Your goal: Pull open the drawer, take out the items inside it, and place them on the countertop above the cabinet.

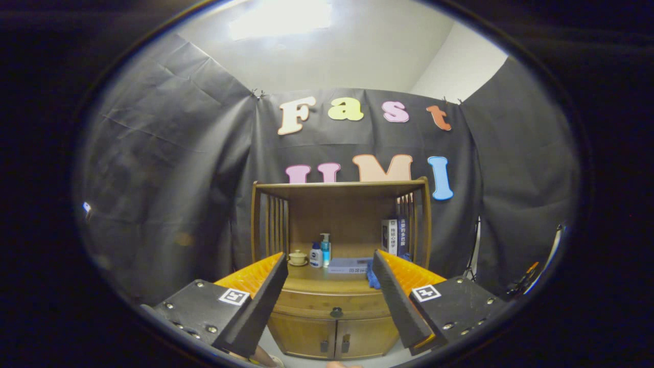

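Observation:
A wooden cabinet (334, 327) stands against the booth wall, well beyond my fingers. Its drawer (327, 302) is shut, with a dark round knob (336, 312) at its middle, seen through the gap between my fingers. The countertop (317, 281) above the drawer sits under an open shelf frame. My gripper (330, 267) is open, fingers wide apart, with nothing between them. What lies inside the drawer is hidden.
On the countertop stand a small lidded cup on a saucer (297, 257), two pump bottles (321, 251), a flat book (350, 266), upright books (394, 236) and a blue cloth (373, 278). Two small doors (333, 338) sit below the drawer. A tripod (472, 255) stands to the right.

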### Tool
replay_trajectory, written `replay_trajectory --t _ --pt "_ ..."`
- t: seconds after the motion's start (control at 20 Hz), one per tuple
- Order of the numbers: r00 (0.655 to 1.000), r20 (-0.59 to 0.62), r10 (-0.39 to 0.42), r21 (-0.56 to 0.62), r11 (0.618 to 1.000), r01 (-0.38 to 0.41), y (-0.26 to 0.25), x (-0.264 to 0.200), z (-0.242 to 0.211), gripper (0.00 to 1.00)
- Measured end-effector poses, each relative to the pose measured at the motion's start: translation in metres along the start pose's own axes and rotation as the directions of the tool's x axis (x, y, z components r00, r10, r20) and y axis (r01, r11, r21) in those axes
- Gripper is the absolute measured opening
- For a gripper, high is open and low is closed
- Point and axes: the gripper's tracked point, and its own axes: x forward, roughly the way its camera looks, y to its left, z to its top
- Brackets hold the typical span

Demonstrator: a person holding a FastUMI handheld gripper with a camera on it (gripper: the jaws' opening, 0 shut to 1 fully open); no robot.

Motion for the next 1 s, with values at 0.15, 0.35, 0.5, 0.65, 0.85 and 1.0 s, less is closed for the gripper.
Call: replay_trajectory --t 0.15,0.35,0.5,0.65,0.85,1.0 --pt "1.000 -0.027 -0.012 0.000 1.000 0.012 -0.005 0.005 -0.015 1.00" --pt "0.993 -0.113 -0.029 -0.015 1.000 0.028 -0.008 0.027 -0.075 1.00" --pt "0.986 -0.167 -0.018 -0.018 1.000 0.015 0.000 0.054 -0.121 1.00" --pt "0.984 -0.176 -0.020 0.029 0.999 0.026 0.002 0.089 -0.164 1.00" --pt "0.958 -0.283 -0.040 -0.010 0.999 0.039 -0.005 0.132 -0.236 1.00" --pt "0.934 -0.351 -0.073 -0.065 0.996 0.053 -0.015 0.156 -0.276 0.94"
